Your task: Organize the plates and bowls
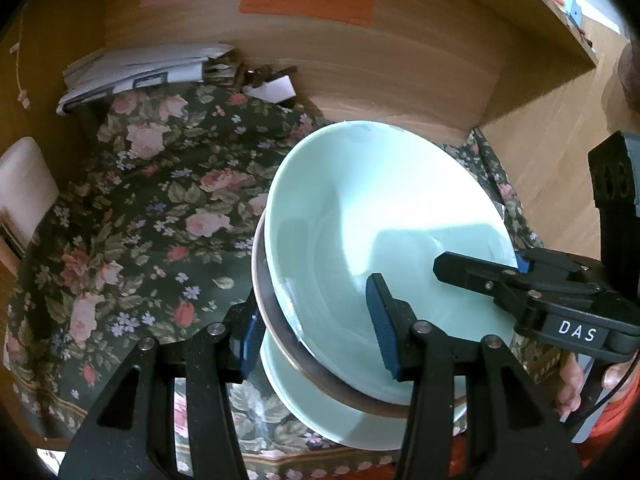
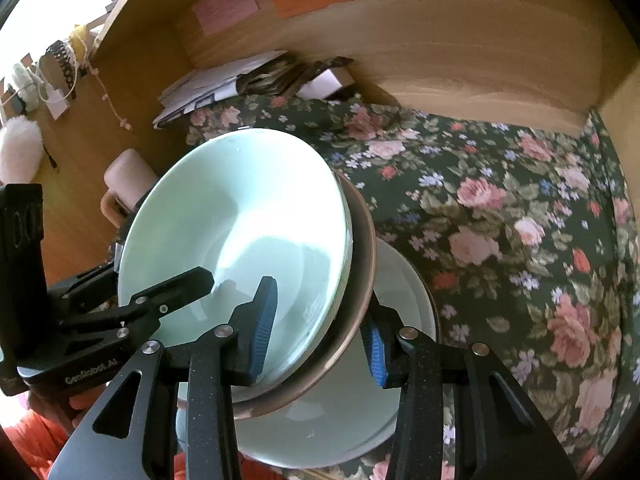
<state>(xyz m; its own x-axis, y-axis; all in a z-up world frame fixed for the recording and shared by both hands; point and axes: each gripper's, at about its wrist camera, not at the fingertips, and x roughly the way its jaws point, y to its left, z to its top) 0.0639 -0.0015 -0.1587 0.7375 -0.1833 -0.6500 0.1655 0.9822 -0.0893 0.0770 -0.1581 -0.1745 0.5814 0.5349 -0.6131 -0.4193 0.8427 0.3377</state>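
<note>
A pale green bowl (image 1: 380, 200) (image 2: 240, 216) sits nested in a brown-rimmed bowl (image 1: 276, 320) (image 2: 360, 272). The stack is tilted and held over the floral cloth. My left gripper (image 1: 316, 334) is shut on the stack's near rim, one pad inside and one outside. My right gripper (image 2: 320, 336) is shut on the opposite rim the same way. Each shows in the other's view: the right gripper (image 1: 480, 266) at the bowl's right edge, the left gripper (image 2: 160, 268) at its left edge. Another pale green dish (image 1: 332, 412) (image 2: 360, 420) lies under the stack, partly hidden.
The floral tablecloth (image 1: 160, 200) (image 2: 500, 220) spreads away from the stack. A wooden wall (image 1: 380, 60) with coloured paper notes closes the back. A pile of papers (image 1: 136, 72) (image 2: 208, 88) lies at the back corner. A cream chair cushion (image 1: 24, 184) stands beside the table.
</note>
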